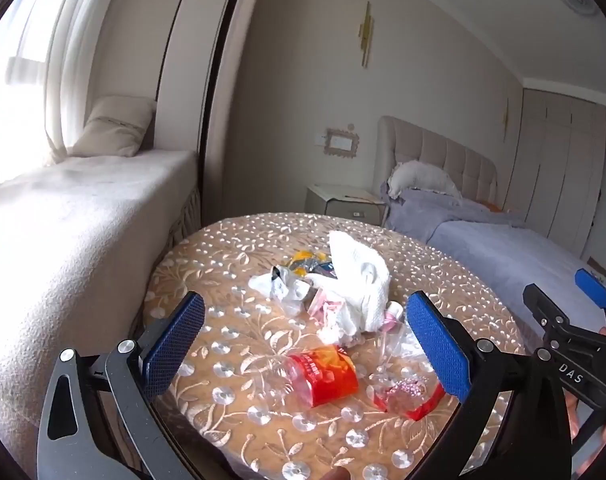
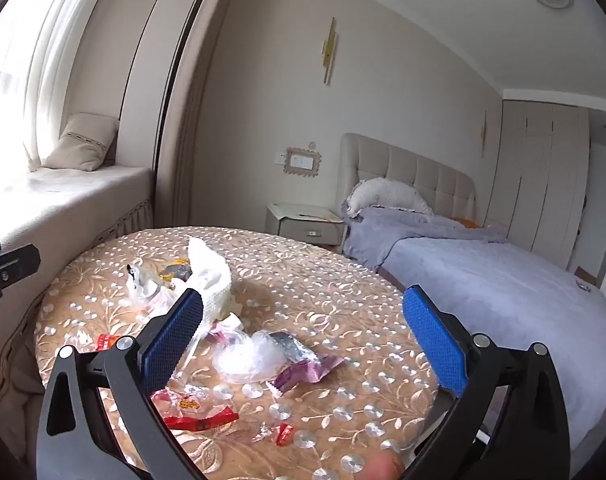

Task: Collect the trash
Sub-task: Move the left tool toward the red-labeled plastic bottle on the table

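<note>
Round counter (image 1: 231, 240) under a floral cloth, trash heaped near the middle; white crumpled tissue (image 1: 359, 276) on top of the pile, small white bag (image 1: 283, 288) just left of it, yellow wrapper (image 1: 303, 260) tucked behind; red-labelled clear wrapper (image 1: 323, 376) lying closer in, a second red scrap (image 1: 411, 396) just right of it. Left gripper (image 1: 307, 344) hovering over the near side, jaws spread wide, nothing pinched, red wrapper sitting between them but untouched. Right gripper (image 2: 307, 340) same deal, jaws wide apart and holding nothing; clear plastic bag (image 2: 247, 356) and purple wrapper (image 2: 303, 372) touching each other on the cloth between them; red wrapper (image 2: 195, 412) nearer the left pad. Bed (image 2: 503, 280) with lilac cover off to the right, window seat (image 1: 63, 216) to the left.
</note>
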### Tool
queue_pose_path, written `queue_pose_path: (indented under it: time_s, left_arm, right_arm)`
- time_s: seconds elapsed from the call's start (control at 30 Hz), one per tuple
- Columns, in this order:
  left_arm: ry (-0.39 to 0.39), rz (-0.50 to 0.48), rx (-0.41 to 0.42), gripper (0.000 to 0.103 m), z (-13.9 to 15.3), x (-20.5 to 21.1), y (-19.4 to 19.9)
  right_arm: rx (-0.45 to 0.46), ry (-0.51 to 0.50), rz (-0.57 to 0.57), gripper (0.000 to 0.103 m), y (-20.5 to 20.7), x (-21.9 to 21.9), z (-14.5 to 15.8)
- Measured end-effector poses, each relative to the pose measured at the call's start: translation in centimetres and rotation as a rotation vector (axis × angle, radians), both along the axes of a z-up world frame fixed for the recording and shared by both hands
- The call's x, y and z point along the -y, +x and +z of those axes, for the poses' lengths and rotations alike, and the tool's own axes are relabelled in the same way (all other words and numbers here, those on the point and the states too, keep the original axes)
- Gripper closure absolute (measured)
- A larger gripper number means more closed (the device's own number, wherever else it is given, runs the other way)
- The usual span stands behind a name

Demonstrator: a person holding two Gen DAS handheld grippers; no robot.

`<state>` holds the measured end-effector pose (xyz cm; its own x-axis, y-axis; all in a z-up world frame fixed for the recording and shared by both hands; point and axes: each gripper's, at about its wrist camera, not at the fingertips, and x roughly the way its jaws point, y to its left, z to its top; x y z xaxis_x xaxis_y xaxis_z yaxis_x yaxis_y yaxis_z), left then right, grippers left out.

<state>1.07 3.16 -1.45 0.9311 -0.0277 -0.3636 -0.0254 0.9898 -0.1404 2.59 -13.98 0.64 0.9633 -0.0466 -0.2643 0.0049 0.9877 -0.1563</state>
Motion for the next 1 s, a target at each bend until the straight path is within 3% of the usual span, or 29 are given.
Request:
queue_pose_path:
  time_s: [0.2,0.37,0.53,1.0]
  left_arm:
    - [0.063,-0.023,-0.049,0.004,-1.5,0.8,1.1]
    - [0.069,-0.062,-0.11,0.004,-3.7,0.4,2.2]
    - [0.141,-0.003,-0.129,0.004,-5.1,0.2,2.8]
    - [0.11,-0.071,-0.177,0.004,-7.3,1.0,3.9]
  right_arm:
    - [-0.001,-0.003,0.065,0.003,0.2,-1.1,-0.9]
    - [-0.01,-0.053,0.103,0.003,0.4,-2.0,-2.1]
    - [-0.055,-0.066,0.136,0.003,1.2,-2.3,-3.3]
    - [-0.121,-0.039,0.175,0.003,3.6,-2.2,-5.3]
